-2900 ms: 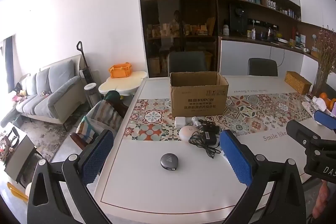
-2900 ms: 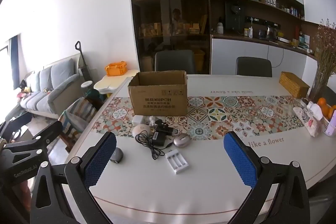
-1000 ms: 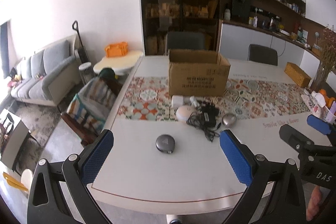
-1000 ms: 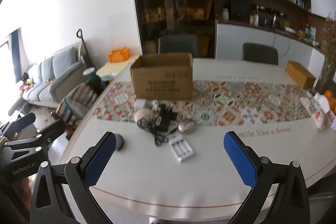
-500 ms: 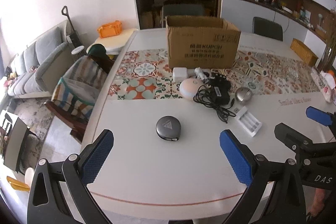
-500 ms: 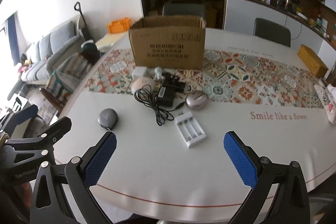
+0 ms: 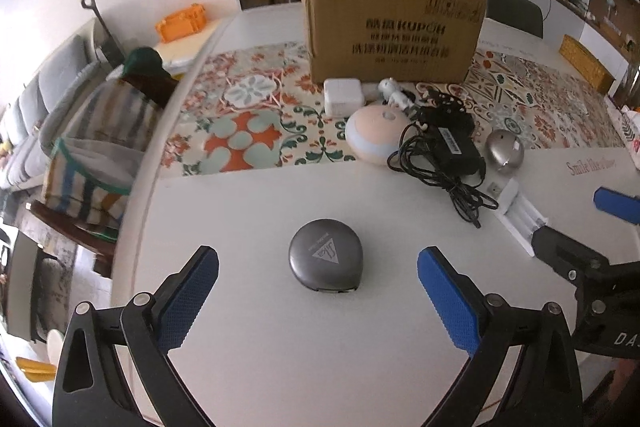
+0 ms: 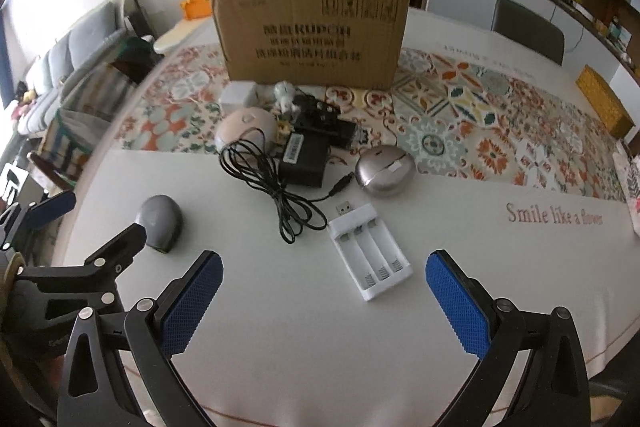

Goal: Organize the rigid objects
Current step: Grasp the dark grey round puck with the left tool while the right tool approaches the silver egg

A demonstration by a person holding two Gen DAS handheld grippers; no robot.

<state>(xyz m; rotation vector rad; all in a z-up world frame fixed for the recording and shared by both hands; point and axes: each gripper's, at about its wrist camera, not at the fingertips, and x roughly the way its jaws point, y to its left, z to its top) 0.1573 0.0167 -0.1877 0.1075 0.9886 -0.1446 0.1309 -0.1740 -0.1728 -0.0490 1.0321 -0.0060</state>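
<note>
The grey round case [image 7: 326, 255] lies on the white table [image 7: 248, 339] between the spread fingers of the left gripper [image 7: 318, 291], untouched, while the right gripper [image 8: 324, 291], equally spread, hovers beside the white 3-slot battery charger [image 8: 370, 259].

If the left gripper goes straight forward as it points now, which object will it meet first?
Most likely the grey round case: it lies on the table centred between the open blue pads of the left gripper, just ahead of them. Depth is uncertain.
</note>
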